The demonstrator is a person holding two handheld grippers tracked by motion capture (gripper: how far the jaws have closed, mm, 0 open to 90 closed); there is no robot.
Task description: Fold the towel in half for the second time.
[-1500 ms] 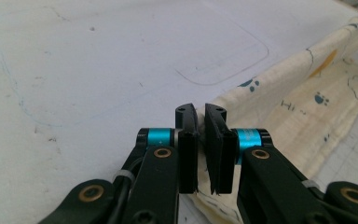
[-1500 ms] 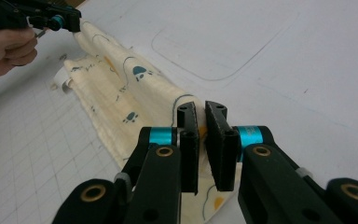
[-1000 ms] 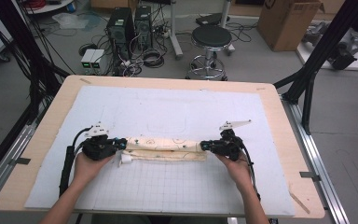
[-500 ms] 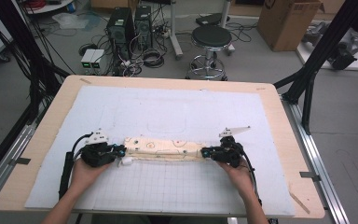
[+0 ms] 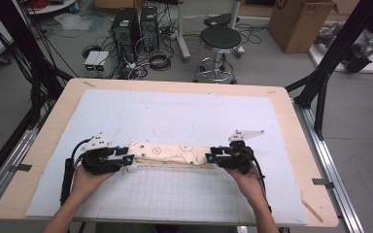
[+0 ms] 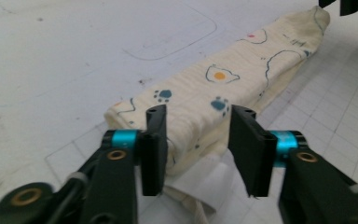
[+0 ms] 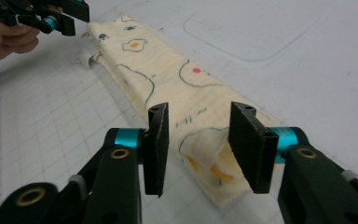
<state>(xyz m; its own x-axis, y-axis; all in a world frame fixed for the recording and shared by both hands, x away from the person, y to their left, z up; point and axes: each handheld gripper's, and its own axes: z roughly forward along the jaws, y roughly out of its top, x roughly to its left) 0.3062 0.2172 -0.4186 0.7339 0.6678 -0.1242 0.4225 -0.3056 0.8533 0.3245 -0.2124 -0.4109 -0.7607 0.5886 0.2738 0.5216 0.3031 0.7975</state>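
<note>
High view. My left gripper (image 5: 126, 159) sits in the lower left of the frame and my right gripper (image 5: 211, 158) in the lower right, each at one end of a long folded cloth (image 5: 170, 154). The cloth is cream with small coloured prints and lies in a narrow band across the lower centre, on the white mat (image 5: 175, 116) that covers the wooden table (image 5: 291, 126). A printed grid marks the near part of the mat. My forearms come in from the bottom edge. A black stool (image 5: 219, 41) stands on the floor at the top centre, beyond the table.

Left gripper view. The jaws of my left gripper (image 6: 200, 149) stand apart, one on each side of the near end of the cloth (image 6: 223, 88). The cloth runs from between them toward the upper right of the frame. Whether the pads touch the fabric, I cannot tell. A white layer pokes out under the cream one at the bottom centre. Paw prints and a fried-egg print show on the top face. My other gripper (image 6: 349, 5) is at the far end, upper right corner.

Right gripper view. The jaws of my right gripper (image 7: 198, 147) also stand apart, straddling the near end of the cloth (image 7: 168, 74), not clamped. The cloth stretches away to the upper left, where my left hand (image 7: 7, 37) holds the other gripper (image 7: 63, 21) beside the far end.
</note>
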